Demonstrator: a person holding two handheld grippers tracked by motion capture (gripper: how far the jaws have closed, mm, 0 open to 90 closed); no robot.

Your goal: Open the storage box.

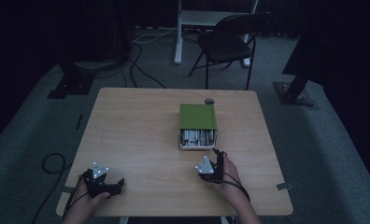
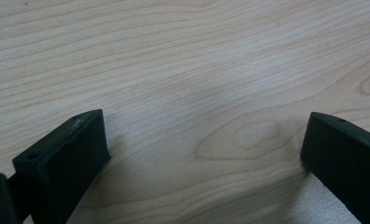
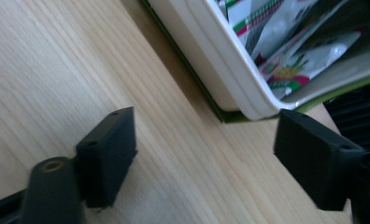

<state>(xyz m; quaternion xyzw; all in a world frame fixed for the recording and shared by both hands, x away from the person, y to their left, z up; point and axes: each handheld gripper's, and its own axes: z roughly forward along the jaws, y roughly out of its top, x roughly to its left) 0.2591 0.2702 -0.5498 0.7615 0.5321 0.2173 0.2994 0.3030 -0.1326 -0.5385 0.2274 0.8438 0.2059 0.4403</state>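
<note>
In the high view the left gripper [image 1: 109, 187] lies at the lower left of the frame, low over the wooden table [image 1: 136, 126], with the person's hand behind it. In the left gripper view its two black jaws stand wide apart, with bare wood grain between them and nothing held. Further right in the high view, near the lower middle, is the right gripper [image 1: 216, 156], and it points up the frame toward the box [image 1: 198, 126]. This box sits a little right of the middle of the table; a green lid covers its far part, and the near part is open and shows white packets [image 1: 198, 137] inside. Just beyond the box, at its upper right, a small dark round thing [image 1: 209, 101] lies on the table. In the right gripper view the jaws are also apart and hold nothing, and the white corner of the box [image 3: 248, 100] is in the upper right, near the right-hand jaw but not touching it.
</note>
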